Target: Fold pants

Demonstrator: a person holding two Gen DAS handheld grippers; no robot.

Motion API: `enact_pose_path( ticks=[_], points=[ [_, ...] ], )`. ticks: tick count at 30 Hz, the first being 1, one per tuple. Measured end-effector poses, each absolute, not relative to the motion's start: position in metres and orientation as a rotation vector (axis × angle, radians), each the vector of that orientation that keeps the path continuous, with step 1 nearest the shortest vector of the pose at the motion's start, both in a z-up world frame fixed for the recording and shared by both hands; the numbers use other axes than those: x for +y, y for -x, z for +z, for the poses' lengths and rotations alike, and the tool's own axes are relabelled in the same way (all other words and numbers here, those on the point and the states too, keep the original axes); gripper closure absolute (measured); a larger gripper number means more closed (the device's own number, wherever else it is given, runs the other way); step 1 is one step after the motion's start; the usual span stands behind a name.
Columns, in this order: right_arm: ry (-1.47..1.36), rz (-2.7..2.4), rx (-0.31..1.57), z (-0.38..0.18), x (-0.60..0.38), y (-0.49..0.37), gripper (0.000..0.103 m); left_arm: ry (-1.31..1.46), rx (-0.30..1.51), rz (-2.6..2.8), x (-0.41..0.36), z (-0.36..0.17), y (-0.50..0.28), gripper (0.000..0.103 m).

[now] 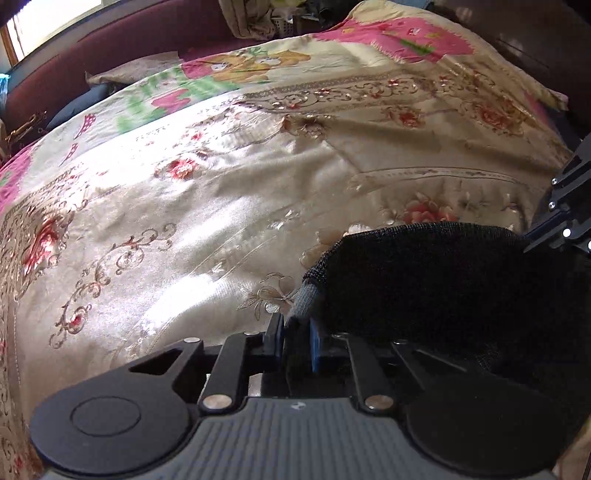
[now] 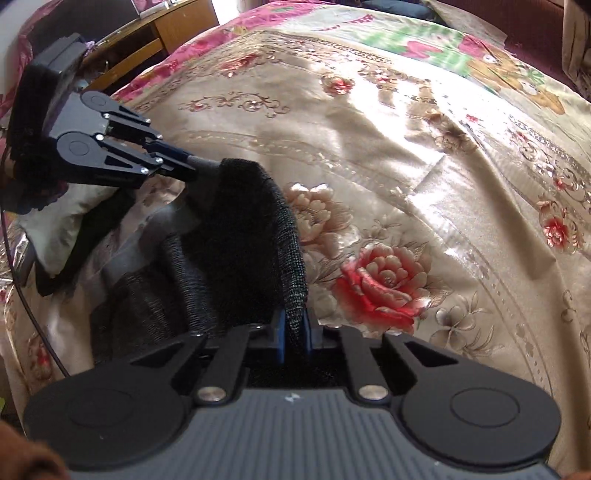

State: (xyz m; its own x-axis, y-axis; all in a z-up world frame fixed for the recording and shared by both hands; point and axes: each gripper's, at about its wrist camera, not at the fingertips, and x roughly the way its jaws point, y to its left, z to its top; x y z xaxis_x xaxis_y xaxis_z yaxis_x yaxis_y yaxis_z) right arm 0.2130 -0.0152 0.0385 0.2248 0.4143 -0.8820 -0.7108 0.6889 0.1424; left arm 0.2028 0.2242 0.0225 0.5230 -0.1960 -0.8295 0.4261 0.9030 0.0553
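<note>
I am pinching the dark knit pants [image 2: 258, 236] with both grippers, holding them above the bed. My right gripper [image 2: 294, 334] is clamping its blue pads [image 2: 281, 339] on a speckled, ribbed edge of the fabric, which is rising straight up out of the narrow gap between them. My left gripper [image 1: 297, 332] is squeezing another part of the same garment, a grey fold sticking up between its nearly closed pads [image 1: 316, 347], while the bulk of the black cloth is bulging off toward the right side of that view.

In the right wrist view the left gripper is showing at the upper left, its fingers [image 2: 173, 162] pressed together on the far end of the fabric, so the pants are hanging in a curved band between my two grips. The rest of the garment is sagging down toward the near edge of the bed, below and left of my right gripper, where I cannot tell exactly how it is lying.

Under the pants a shiny cream bedspread [image 1: 207, 206] with red roses and scroll borders is covering the bed. Toward its far edge a pink and green patterned sheet [image 1: 399, 37] is showing, with a dark red upholstered backrest [image 1: 92, 55] beyond it. In the right wrist view a wooden cabinet [image 2: 162, 33] is standing past the bed's far left corner.
</note>
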Motion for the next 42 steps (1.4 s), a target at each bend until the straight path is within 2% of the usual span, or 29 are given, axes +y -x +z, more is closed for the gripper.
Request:
enact_pose_path(
  ticks=[2, 3, 6, 8, 12, 13, 14, 15, 17, 18, 19, 21, 22, 24, 26, 28, 31, 34, 37, 38, 42],
  points=[
    [0.329, 0.826, 1.101, 0.042, -0.011, -0.189, 0.093, -0.335, 0.917, -0.372, 0.216, 0.026, -0.195, 0.065],
    [0.336, 0.846, 1.103, 0.044, -0.009, -0.177, 0.096, -0.353, 0.917, -0.375, 0.215, 0.026, -0.194, 0.063],
    [0.307, 0.903, 1.138, 0.045, -0.006, -0.143, 0.103, -0.432, 0.919, -0.392, 0.21, 0.026, -0.181, 0.061],
    [0.288, 0.919, 1.164, 0.04, -0.003, -0.125, 0.103, -0.5, 0.916, -0.43, 0.201, 0.02, -0.168, 0.056],
    [0.302, 0.864, 1.16, 0.026, -0.002, -0.12, 0.102, -0.622, 0.928, -0.454, 0.185, -0.009, -0.163, 0.056],
    [0.297, 0.838, 1.146, 0.026, -0.005, -0.126, 0.1, -0.596, 0.953, -0.457, 0.185, -0.015, -0.167, 0.062],
    [0.301, 0.818, 1.122, 0.027, -0.007, -0.134, 0.098, -0.564, 0.969, -0.46, 0.185, -0.02, -0.172, 0.073],
    [0.314, 0.799, 1.086, 0.027, -0.01, -0.144, 0.096, -0.534, 0.982, -0.456, 0.186, -0.024, -0.177, 0.076],
    [0.335, 0.754, 1.025, 0.028, -0.017, -0.168, 0.093, -0.503, 0.991, -0.437, 0.188, -0.028, -0.183, 0.076],
    [0.346, 0.742, 1.018, 0.025, -0.019, -0.182, 0.088, -0.486, 0.991, -0.43, 0.19, -0.03, -0.185, 0.076],
    [0.356, 0.73, 1.012, 0.021, -0.02, -0.197, 0.076, -0.476, 0.991, -0.424, 0.192, -0.029, -0.186, 0.076],
    [0.374, 0.74, 1.01, 0.01, -0.023, -0.223, 0.059, -0.441, 1.0, -0.427, 0.198, -0.025, -0.19, 0.076],
    [0.395, 0.735, 1.004, 0.003, -0.024, -0.235, 0.059, -0.434, 1.002, -0.424, 0.2, -0.023, -0.192, 0.075],
    [0.417, 0.719, 1.021, -0.013, -0.023, -0.261, 0.059, -0.423, 1.0, -0.418, 0.204, -0.02, -0.197, 0.071],
    [0.409, 0.727, 1.051, -0.027, -0.024, -0.283, 0.059, -0.406, 0.996, -0.406, 0.208, -0.02, -0.203, 0.058],
    [0.412, 0.756, 1.063, -0.037, -0.02, -0.298, 0.059, -0.396, 0.995, -0.391, 0.212, -0.024, -0.214, 0.051],
    [0.387, 0.831, 1.133, -0.053, -0.009, -0.312, 0.056, -0.377, 0.999, -0.37, 0.218, -0.033, -0.229, 0.046],
    [0.46, 0.889, 1.136, -0.066, 0.005, -0.31, 0.054, -0.332, 1.035, -0.367, 0.227, -0.043, -0.246, 0.03],
    [0.424, 0.907, 1.137, -0.069, 0.007, -0.313, 0.048, -0.294, 1.068, -0.37, 0.231, -0.055, -0.259, 0.028],
    [0.41, 0.903, 1.14, -0.067, 0.006, -0.312, 0.048, -0.273, 1.079, -0.381, 0.231, -0.058, -0.263, 0.028],
    [0.445, 0.921, 1.144, -0.061, 0.001, -0.299, 0.076, -0.254, 1.125, -0.416, 0.224, -0.07, -0.276, 0.028]
  ],
)
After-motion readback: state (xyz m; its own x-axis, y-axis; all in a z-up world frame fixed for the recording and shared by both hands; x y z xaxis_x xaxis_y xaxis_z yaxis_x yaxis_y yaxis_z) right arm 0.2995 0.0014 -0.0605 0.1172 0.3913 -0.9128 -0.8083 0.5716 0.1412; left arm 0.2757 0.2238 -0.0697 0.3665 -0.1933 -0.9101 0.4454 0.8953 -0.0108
